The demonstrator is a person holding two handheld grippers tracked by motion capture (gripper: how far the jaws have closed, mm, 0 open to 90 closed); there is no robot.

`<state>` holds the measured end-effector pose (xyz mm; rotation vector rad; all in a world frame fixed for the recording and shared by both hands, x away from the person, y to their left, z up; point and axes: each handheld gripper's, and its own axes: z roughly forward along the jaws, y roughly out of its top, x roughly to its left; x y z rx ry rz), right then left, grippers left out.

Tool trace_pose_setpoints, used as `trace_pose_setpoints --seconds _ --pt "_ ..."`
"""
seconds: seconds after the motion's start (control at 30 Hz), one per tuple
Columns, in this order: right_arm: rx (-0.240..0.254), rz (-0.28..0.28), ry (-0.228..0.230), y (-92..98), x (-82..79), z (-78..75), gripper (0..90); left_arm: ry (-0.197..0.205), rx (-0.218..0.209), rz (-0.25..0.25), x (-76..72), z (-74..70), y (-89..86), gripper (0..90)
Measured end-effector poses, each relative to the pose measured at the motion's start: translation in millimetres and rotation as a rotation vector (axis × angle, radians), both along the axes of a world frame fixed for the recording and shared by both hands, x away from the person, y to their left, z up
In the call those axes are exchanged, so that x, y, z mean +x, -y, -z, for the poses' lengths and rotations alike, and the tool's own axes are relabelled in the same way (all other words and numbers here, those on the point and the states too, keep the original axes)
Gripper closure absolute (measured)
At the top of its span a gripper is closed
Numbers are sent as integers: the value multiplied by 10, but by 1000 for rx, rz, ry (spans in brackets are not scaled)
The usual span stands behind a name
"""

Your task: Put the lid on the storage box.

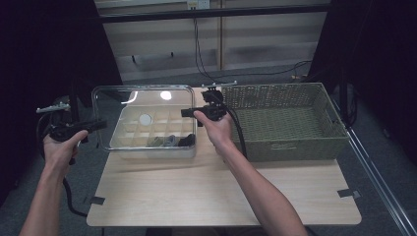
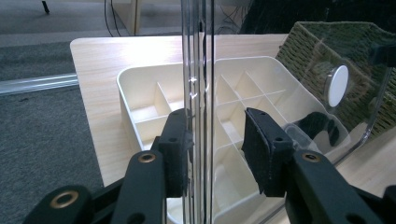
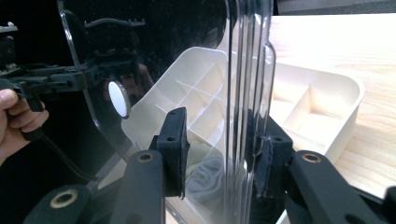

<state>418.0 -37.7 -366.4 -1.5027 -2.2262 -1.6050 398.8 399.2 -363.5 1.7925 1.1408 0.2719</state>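
A clear plastic lid (image 1: 113, 101) with a white round knob (image 1: 145, 119) is held tilted over a white compartment box (image 1: 152, 150) on the wooden table. My left gripper (image 1: 101, 124) grips the lid's left edge and my right gripper (image 1: 187, 112) grips its right edge. In the left gripper view the lid's rim (image 2: 198, 70) runs up between the jaws of the left gripper (image 2: 215, 135), with the box (image 2: 135, 84) behind it. In the right gripper view the rim (image 3: 247, 70) stands between the jaws of the right gripper (image 3: 219, 140). Both are shut on it.
A woven green basket (image 1: 290, 147) stands right of the box, close behind my right hand. Dark and grey small items (image 1: 169, 141) lie in the box's front compartments; a grey cloth (image 3: 208, 179) is one. The table's left edge (image 1: 101, 172) lies beside my left forearm.
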Motion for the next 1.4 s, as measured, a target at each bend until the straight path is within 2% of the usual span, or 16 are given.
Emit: trace_pose_setpoints --seconds 0.37,0.5,0.7,0.77,1.0,1.13,1.4 --pt "-17 20 -22 17 118 61 607 -34 9 -8 181 92 64 593" --pt "-45 14 -17 -10 143 91 605 -46 15 -11 219 163 56 580" --pt "-63 15 -3 -51 172 102 605 -54 23 -13 273 214 52 557" --pt "-66 14 -3 -57 187 113 604 -62 40 -5 300 210 56 552" --pt "-70 21 -3 -61 218 148 597 -74 48 6 377 251 82 519" --pt "-80 26 -2 -72 239 178 577 -71 81 21 403 264 108 485" --pt "-109 33 14 -106 277 233 530 -78 68 22 451 324 115 458"
